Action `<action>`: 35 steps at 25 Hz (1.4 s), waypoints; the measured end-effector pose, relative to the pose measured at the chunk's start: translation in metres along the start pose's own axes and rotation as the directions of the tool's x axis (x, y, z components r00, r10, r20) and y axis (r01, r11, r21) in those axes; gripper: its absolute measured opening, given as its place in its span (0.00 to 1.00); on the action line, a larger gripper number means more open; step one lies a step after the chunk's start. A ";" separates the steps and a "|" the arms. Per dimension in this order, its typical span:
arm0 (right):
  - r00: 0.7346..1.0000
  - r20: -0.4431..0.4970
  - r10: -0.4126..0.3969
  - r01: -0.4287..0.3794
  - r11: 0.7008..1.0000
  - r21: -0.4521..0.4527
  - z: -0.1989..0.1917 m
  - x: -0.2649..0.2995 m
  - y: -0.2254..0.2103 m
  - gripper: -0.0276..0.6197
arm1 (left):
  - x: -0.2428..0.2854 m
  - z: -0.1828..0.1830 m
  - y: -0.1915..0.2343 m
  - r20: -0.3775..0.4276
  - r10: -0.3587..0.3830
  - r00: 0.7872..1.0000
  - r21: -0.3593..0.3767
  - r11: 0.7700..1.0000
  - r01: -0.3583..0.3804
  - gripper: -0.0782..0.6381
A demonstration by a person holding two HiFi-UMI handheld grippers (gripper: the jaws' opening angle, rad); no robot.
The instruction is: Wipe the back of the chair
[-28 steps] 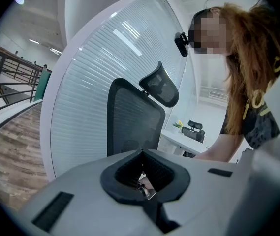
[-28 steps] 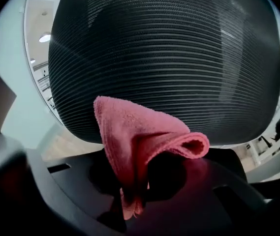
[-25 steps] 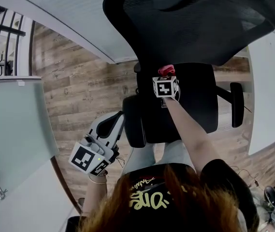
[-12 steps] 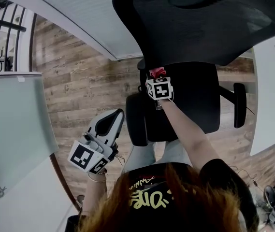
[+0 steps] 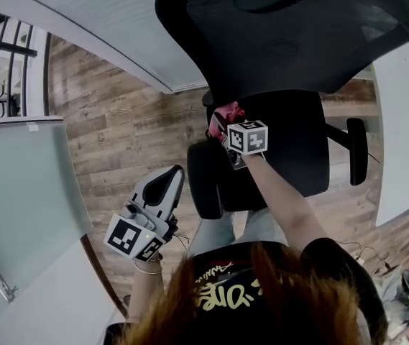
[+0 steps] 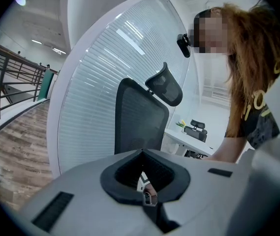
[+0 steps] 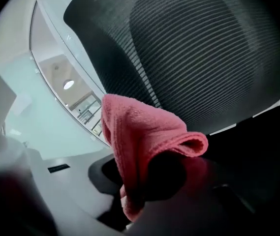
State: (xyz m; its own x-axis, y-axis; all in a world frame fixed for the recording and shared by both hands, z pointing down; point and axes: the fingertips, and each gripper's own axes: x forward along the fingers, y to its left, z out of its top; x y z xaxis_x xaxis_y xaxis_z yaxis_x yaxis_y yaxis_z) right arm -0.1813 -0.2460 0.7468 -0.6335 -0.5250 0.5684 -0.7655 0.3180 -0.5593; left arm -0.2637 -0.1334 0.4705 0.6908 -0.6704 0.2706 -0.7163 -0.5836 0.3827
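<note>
The right gripper (image 5: 223, 123) clamps a pink cloth (image 5: 227, 111) against the lower edge of the chair back (image 5: 297, 42); the left gripper (image 5: 167, 182), jaws together and empty, hangs well left of that back.

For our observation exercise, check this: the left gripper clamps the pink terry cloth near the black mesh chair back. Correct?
No. The right gripper clamps the pink terry cloth near the black mesh chair back, as the right gripper view shows; the left gripper is shut on nothing.

Left tongs (image 6: 145, 191), right tongs (image 7: 147, 188): seemingly shut.
</note>
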 end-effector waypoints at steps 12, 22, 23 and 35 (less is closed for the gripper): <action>0.992 0.123 -0.018 0.038 0.986 -0.164 0.053 -0.130 -0.009 0.14 | 0.060 0.031 -0.056 0.029 -0.082 0.996 0.068 0.994 0.080 0.10; 0.978 0.199 0.057 0.000 0.962 -0.273 0.107 -0.234 0.017 0.14 | 0.096 0.049 -0.117 0.004 -0.143 0.990 0.100 0.985 0.142 0.10; 0.975 0.212 0.060 0.006 0.955 -0.297 0.113 -0.244 0.019 0.14 | 0.099 0.051 -0.124 0.003 -0.150 0.989 0.109 0.983 0.149 0.10; 0.934 0.316 0.167 -0.009 0.894 -0.447 0.175 -0.321 0.051 0.14 | 0.125 0.093 -0.160 0.063 -0.152 0.986 0.180 0.974 0.138 0.10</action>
State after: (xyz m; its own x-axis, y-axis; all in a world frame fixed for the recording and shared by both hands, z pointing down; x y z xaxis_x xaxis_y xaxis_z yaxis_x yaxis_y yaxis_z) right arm 0.0026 -0.1991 0.4299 -0.6842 -0.6863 0.2467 -0.7293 0.6424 -0.2355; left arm -0.0719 -0.1660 0.3612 0.7839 -0.6018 0.1529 -0.6198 -0.7436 0.2507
